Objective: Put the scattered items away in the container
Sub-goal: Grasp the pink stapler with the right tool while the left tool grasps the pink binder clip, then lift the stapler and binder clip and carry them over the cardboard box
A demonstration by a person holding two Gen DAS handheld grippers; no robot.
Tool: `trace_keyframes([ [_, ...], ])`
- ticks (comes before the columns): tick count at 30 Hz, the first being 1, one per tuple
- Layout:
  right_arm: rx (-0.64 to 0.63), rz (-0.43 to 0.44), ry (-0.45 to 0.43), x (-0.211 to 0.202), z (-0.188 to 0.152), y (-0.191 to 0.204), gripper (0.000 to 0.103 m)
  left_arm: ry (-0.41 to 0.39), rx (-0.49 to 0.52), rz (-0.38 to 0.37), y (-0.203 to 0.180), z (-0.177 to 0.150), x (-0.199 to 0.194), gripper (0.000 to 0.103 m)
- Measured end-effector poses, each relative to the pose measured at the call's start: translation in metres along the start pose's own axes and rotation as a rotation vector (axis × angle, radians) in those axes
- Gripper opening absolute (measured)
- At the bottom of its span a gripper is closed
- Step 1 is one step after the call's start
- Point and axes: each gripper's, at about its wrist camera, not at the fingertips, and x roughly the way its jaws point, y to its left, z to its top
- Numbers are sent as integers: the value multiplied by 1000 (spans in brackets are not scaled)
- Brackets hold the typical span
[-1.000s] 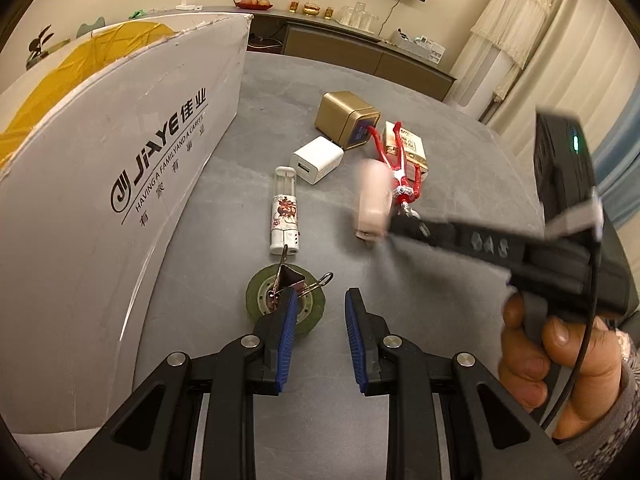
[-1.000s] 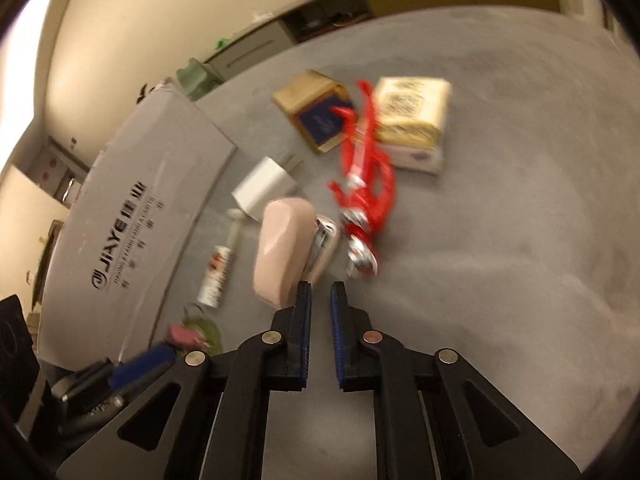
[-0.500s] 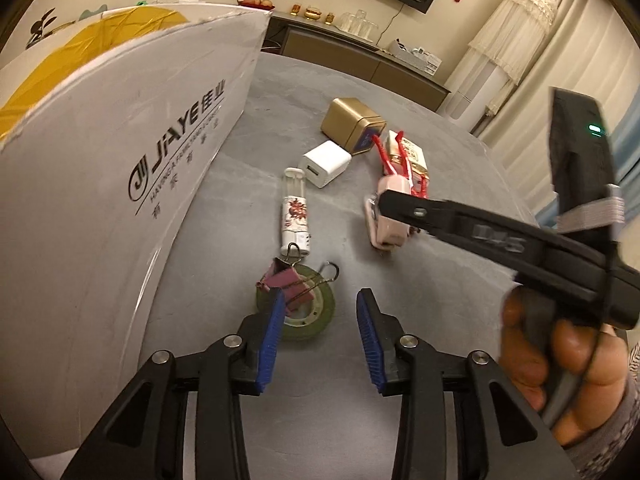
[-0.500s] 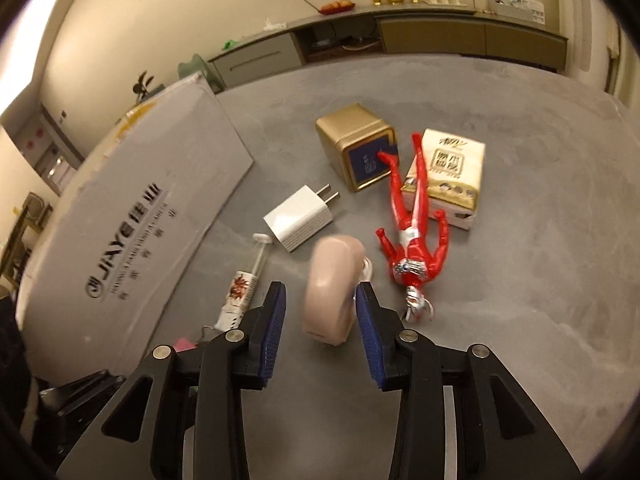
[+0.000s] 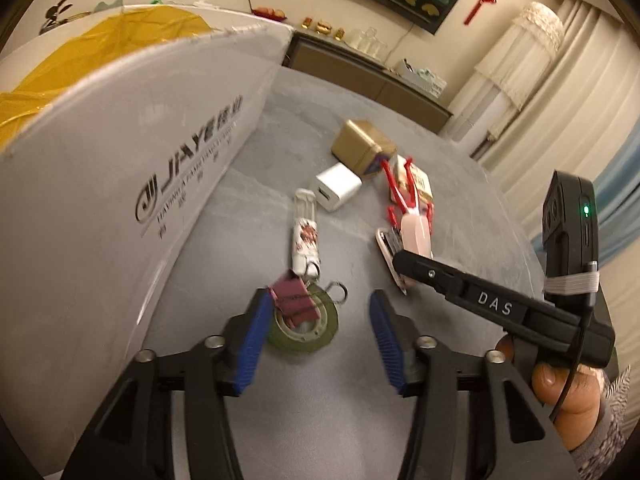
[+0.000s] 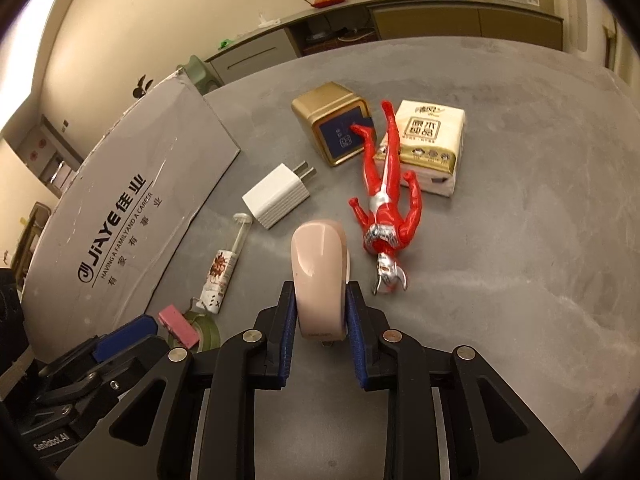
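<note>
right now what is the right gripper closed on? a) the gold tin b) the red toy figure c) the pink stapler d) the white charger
c: in the right wrist view the right gripper has both blue pads pressed against the sides of the pink stapler, while the red toy figure, the white charger and the gold tin lie apart from it on the table.

Grey table. White box with dark lettering, yellow lining. Pale pink stapler. Red and silver toy figure. Gold tin with navy panel. White charger. Green tape roll, pink binder clip. Gold and white tissue pack. Black hand-held gripper, blue pads.
</note>
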Motion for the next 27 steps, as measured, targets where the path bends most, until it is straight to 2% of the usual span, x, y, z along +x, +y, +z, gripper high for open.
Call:
trace_keyframes([
  [2,-10,-3,-9,2,1,1,25,6,7,-1,-3,2,4,52],
  [6,-12,7,-5,6,1,1,25,3,39,-9,-11,2,7,36],
  [12,-9,17,-2,2,-7,-1,25,-11,31,23,-10,3,5,34],
  [13,-10,17,-3,2,-7,-1,25,-24,24,36,-8,4,3,36],
  [14,-12,16,-4,2,-7,-1,25,-35,16,42,-7,5,2,43],
  [15,-12,17,-6,2,-6,-2,25,-45,9,43,-6,7,1,54],
  [17,-11,20,-9,3,-5,-3,25,-68,16,65,-6,11,3,64],
  [20,-14,22,-9,2,-7,-3,25,-59,55,88,-9,13,12,64],
  [22,-13,23,-10,1,-9,-3,25,-30,74,97,-10,10,22,57],
  [23,-12,24,-10,1,-8,-4,25,-18,80,108,-10,9,26,45],
  [24,-13,24,-10,0,-8,-3,25,-13,84,113,-9,7,27,40],
  [25,-13,24,-10,0,-9,-3,25,-13,85,115,-8,7,28,36],
  [27,-11,24,-10,0,-8,-3,25,-19,76,113,-6,7,27,36],
])
